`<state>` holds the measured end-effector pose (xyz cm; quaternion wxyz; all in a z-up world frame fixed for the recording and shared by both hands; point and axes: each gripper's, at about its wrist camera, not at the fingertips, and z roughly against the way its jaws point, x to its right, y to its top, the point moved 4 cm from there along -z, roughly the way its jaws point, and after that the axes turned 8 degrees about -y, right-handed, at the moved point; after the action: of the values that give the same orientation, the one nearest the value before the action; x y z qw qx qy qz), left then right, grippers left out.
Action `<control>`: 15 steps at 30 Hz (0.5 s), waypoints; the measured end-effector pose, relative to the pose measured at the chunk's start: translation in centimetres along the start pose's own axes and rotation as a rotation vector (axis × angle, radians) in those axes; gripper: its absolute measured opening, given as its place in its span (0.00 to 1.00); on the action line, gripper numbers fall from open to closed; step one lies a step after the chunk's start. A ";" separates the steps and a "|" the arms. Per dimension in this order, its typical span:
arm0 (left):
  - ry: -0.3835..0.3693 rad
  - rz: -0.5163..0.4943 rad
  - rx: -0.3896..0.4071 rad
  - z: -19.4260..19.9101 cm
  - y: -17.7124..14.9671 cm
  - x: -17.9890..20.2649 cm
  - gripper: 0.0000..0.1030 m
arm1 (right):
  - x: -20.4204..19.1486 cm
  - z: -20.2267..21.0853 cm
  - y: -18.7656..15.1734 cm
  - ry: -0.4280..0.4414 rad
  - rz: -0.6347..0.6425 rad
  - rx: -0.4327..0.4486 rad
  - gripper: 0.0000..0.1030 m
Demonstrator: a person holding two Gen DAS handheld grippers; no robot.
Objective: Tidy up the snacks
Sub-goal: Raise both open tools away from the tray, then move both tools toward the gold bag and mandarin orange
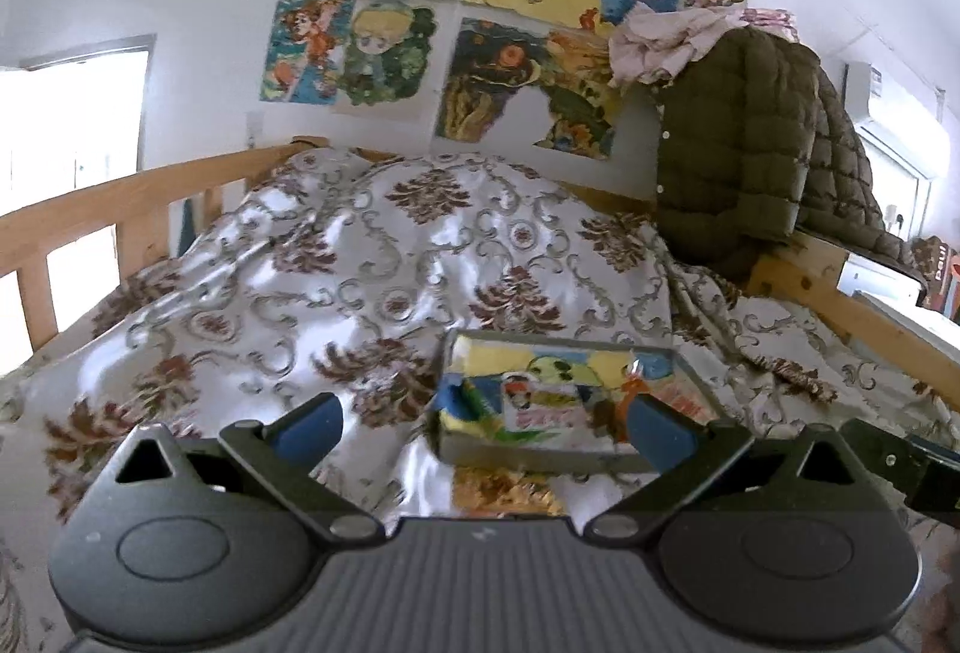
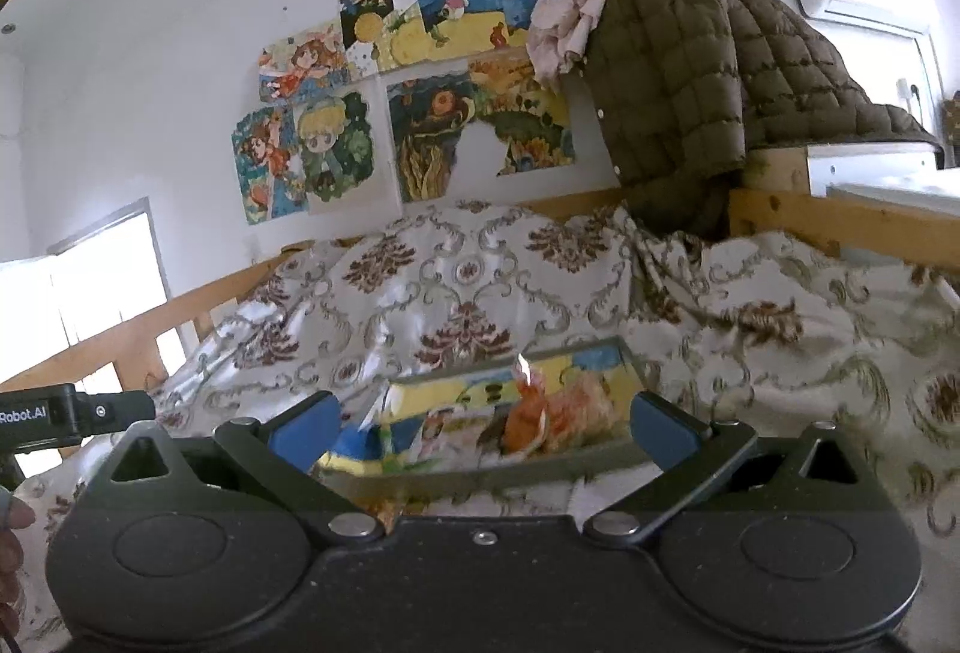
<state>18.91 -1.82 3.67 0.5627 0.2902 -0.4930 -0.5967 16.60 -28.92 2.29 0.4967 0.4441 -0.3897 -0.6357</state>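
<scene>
A shallow grey tray (image 1: 690, 374) (image 2: 633, 362) lies on the patterned bedspread (image 1: 384, 263) (image 2: 780, 329) and holds several colourful snack packets (image 1: 543, 401) (image 2: 456, 416), one of them an orange packet (image 2: 528, 419). In the left wrist view my left gripper (image 1: 483, 428) stands open, short of the tray's near side, with only bedspread between its blue pads (image 1: 306, 428). In the right wrist view my right gripper (image 2: 483, 428) is open too, its blue pads (image 2: 660, 428) wide apart in front of the tray's near rim, with nothing gripped. The left gripper's body shows at the right view's left edge.
The bed has a wooden rail (image 1: 78, 209) on the left and a wooden frame (image 2: 840, 221) on the right. A dark green quilted jacket (image 1: 738, 137) (image 2: 678, 71) hangs over the far right corner. Drawings (image 1: 480, 29) cover the wall behind. A hand (image 2: 12, 527) shows at the left edge.
</scene>
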 end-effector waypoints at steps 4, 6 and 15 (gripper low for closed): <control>0.016 -0.035 -0.038 1.4 -2.0 -1.2 1.00 | -0.6 1.5 -1.7 -0.002 0.000 -0.027 0.99; 0.019 -0.074 -0.067 1.8 -3.2 -1.3 1.00 | -0.7 2.0 -2.5 -0.007 0.008 -0.043 0.99; -0.009 -0.117 -0.136 1.8 -6.9 -0.7 1.00 | -1.6 2.9 -6.7 -0.033 0.050 -0.169 0.99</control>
<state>14.74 -1.46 -2.14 0.5429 0.2770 -0.4361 -0.6621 12.10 -25.83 -2.80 0.5415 0.3803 -0.3540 -0.6610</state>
